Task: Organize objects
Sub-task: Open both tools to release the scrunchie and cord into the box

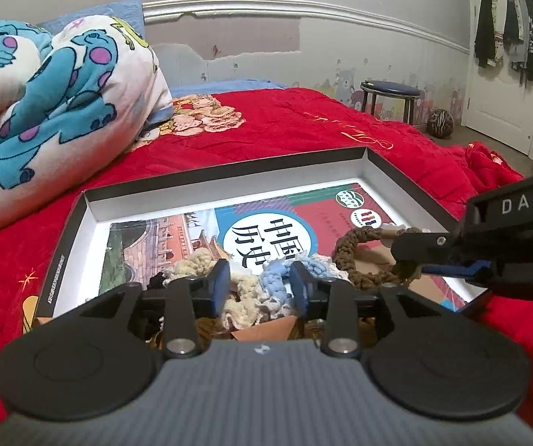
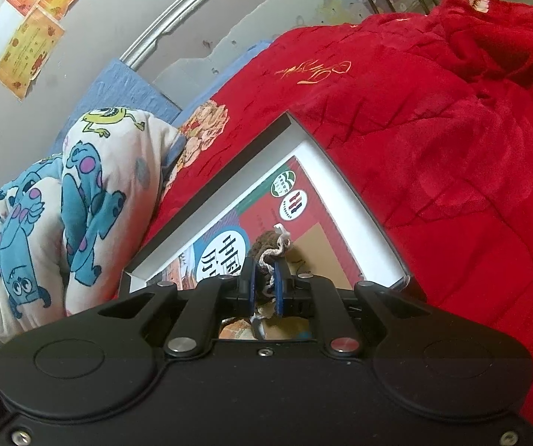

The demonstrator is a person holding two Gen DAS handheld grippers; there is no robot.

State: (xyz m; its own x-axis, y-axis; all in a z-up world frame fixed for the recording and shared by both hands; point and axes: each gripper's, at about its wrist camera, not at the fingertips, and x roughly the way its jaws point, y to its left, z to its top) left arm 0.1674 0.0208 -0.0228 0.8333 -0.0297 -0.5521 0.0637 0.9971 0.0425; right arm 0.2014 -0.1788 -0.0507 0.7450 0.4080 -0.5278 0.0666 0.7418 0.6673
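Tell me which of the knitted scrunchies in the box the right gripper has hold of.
The brown scrunchie. The right gripper is shut on it, while the cream scrunchie and the light blue scrunchie lie loose between the open left gripper's fingers.

My left gripper [image 1: 260, 284] has cream and blue yarn rings [image 1: 266, 290] bunched between and ahead of its fingers. To its right, my other gripper [image 1: 411, 260] and the brown ring [image 1: 355, 256] block the way. The book [image 1: 199, 230] farther in lies bare up to the box wall [image 1: 229, 186]; the quilt [image 1: 43, 104] crowds the left.
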